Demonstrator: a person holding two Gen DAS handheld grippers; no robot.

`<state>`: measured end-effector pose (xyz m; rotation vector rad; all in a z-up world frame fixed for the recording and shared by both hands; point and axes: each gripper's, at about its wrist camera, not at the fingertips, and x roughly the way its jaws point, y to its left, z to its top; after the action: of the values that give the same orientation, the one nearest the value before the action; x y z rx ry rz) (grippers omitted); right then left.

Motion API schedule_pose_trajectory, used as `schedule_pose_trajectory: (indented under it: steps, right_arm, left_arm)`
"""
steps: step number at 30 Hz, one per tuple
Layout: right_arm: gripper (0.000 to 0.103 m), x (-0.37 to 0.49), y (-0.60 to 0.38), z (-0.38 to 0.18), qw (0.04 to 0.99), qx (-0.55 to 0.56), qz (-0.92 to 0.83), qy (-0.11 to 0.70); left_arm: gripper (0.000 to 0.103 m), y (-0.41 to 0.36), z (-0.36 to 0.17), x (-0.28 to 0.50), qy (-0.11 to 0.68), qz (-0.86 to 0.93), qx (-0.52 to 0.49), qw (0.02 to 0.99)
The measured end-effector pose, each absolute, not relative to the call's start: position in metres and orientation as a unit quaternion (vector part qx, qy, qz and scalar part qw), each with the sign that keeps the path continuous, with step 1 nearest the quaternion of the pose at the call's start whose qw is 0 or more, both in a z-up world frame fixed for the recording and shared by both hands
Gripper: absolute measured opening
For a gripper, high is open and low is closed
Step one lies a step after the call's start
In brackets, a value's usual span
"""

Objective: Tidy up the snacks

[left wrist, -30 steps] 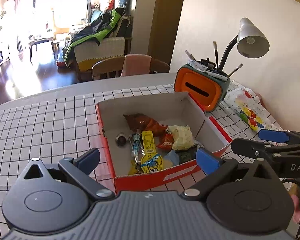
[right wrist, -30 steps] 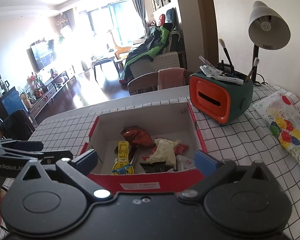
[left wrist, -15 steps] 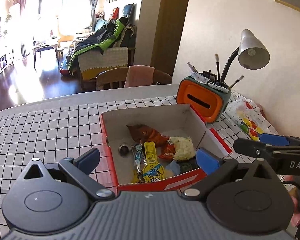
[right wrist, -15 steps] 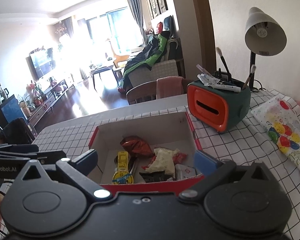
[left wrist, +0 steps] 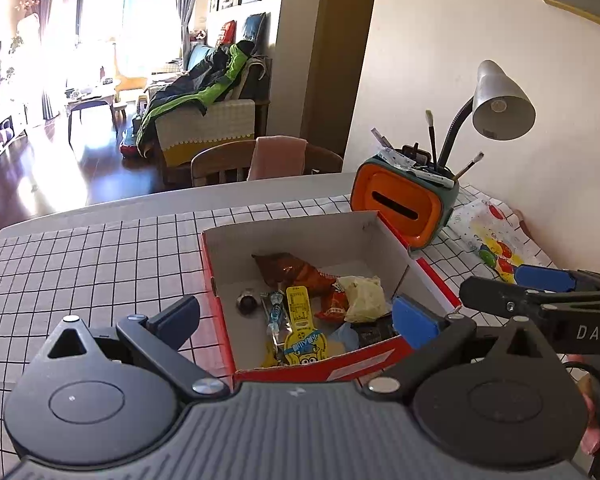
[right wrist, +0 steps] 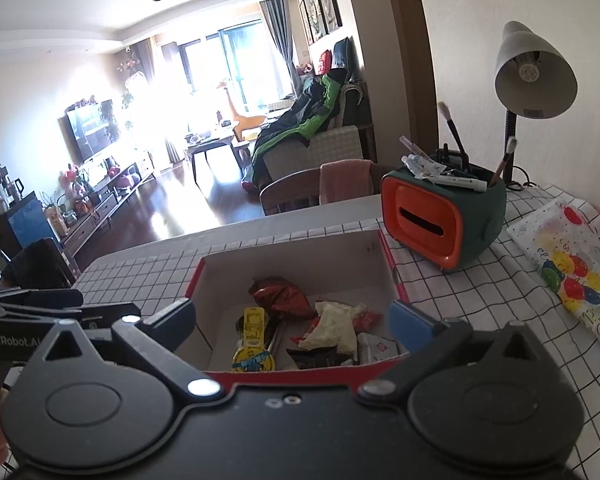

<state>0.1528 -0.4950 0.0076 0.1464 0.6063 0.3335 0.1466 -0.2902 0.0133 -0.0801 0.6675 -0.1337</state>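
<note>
— Both jaws wide apart? What do you see?

— Yes. I see my left gripper (left wrist: pixel 295 318) spread wide at the bottom of the frame, holding nothing. My right gripper (right wrist: pixel 293 320) is the same.

— Where are the snacks?

— Snacks (left wrist: pixel 300 304) lie in the red box (left wrist: pixel 332 236), middle of both frames, on the checked cloth (left wrist: pixel 79 256). An orange holder (right wrist: pixel 440 220) stands right of the box, beside a lamp (right wrist: pixel 534 76).
</note>
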Motion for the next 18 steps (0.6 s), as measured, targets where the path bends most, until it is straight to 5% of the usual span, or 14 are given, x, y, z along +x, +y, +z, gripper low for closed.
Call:
schedule_pose_trajectory:
  steps: [18]
  right_arm:
    - [0.103,0.1481,-0.4954,0.0041,0.936,0.069,0.161,0.304]
  left_arm:
    - [0.103,-0.2902,0.0072,0.143,0.343,-0.069,-0.047,0.936]
